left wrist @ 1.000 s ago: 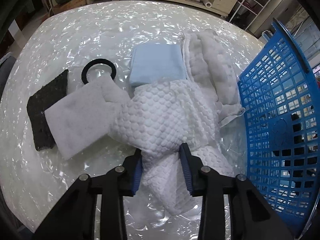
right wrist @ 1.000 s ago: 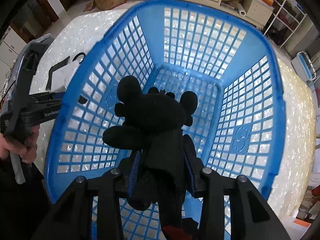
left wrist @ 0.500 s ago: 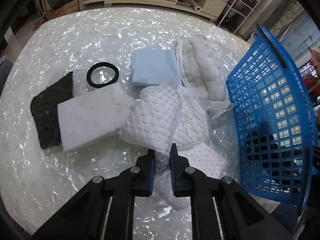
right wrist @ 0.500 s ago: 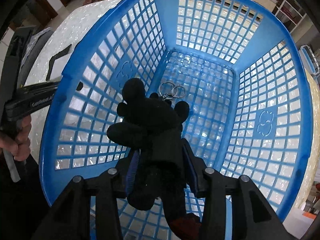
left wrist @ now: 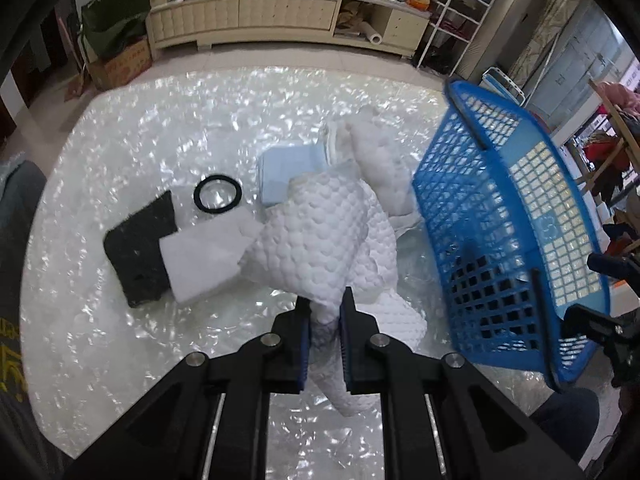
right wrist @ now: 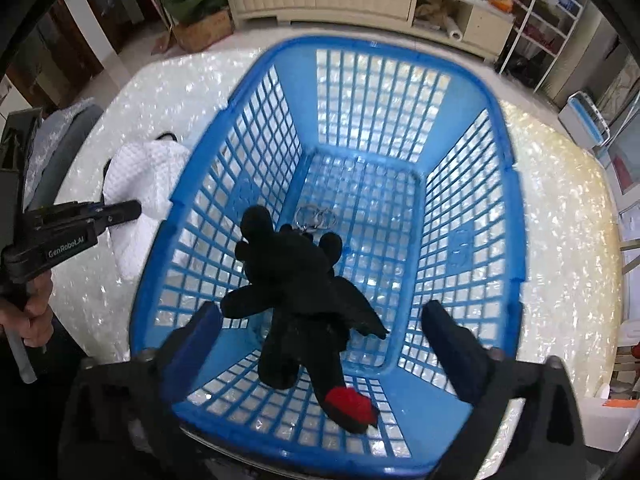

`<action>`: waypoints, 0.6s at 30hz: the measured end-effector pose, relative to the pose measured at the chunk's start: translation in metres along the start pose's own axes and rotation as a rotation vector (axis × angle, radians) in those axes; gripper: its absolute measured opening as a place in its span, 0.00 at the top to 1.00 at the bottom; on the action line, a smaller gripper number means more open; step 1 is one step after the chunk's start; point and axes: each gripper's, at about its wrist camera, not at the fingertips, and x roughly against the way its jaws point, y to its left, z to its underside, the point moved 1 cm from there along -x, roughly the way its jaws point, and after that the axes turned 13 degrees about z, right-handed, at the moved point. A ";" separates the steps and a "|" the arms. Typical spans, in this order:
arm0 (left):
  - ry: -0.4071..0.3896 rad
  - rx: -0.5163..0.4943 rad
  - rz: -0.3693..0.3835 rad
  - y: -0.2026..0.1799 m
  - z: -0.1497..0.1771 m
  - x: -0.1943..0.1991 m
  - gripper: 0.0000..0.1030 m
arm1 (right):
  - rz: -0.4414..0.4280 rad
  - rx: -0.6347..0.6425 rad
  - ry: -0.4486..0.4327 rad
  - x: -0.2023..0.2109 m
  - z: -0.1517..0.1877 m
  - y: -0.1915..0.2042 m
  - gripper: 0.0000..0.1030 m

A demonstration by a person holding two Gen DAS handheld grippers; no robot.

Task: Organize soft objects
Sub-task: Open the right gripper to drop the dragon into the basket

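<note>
My left gripper (left wrist: 325, 312) is shut on a fold of the white waffle towel (left wrist: 320, 236), which hangs lifted off the shiny table, left of the blue basket (left wrist: 500, 184). Behind it lie a light blue folded cloth (left wrist: 280, 176), a fluffy white towel (left wrist: 384, 160), a white sponge (left wrist: 200, 256), a black sponge (left wrist: 136, 256) and a black ring (left wrist: 218, 199). In the right wrist view my right gripper (right wrist: 320, 320) is opening wide above the blue basket (right wrist: 516, 240); the black plush toy (right wrist: 296, 296) lies free inside, touching neither finger. The left gripper (right wrist: 120, 212) and the waffle towel (right wrist: 144, 176) appear at left.
The table (left wrist: 120, 128) has a glossy pearly cover. A person's hand (right wrist: 36, 312) holds the left gripper's handle. Beyond the table stand a low cream cabinet (left wrist: 248, 20), a cardboard box (left wrist: 120, 64) and wire shelves (left wrist: 460, 8). A key ring (right wrist: 316, 216) is on the plush toy.
The left jaws closed on the waffle towel and lifted it off the table. The right jaws spread wide and released the black plush, which now lies in the basket.
</note>
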 end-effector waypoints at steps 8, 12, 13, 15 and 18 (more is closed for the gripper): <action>-0.054 -0.093 -0.010 -0.037 -0.002 0.048 0.89 | 0.020 -0.079 -0.080 0.030 0.016 -0.016 0.00; -0.080 -0.136 -0.022 -0.055 -0.007 0.067 0.89 | 0.035 -0.122 -0.120 0.038 0.027 -0.034 0.00; -0.085 -0.143 -0.016 -0.059 -0.009 0.072 0.89 | 0.042 -0.138 -0.121 0.040 0.030 -0.039 0.00; -0.096 -0.165 -0.007 -0.067 -0.014 0.082 0.89 | 0.039 -0.167 -0.123 0.039 0.035 -0.046 0.00; -0.113 -0.208 -0.004 -0.081 -0.021 0.091 0.89 | 0.053 -0.195 -0.120 0.033 0.043 -0.051 0.00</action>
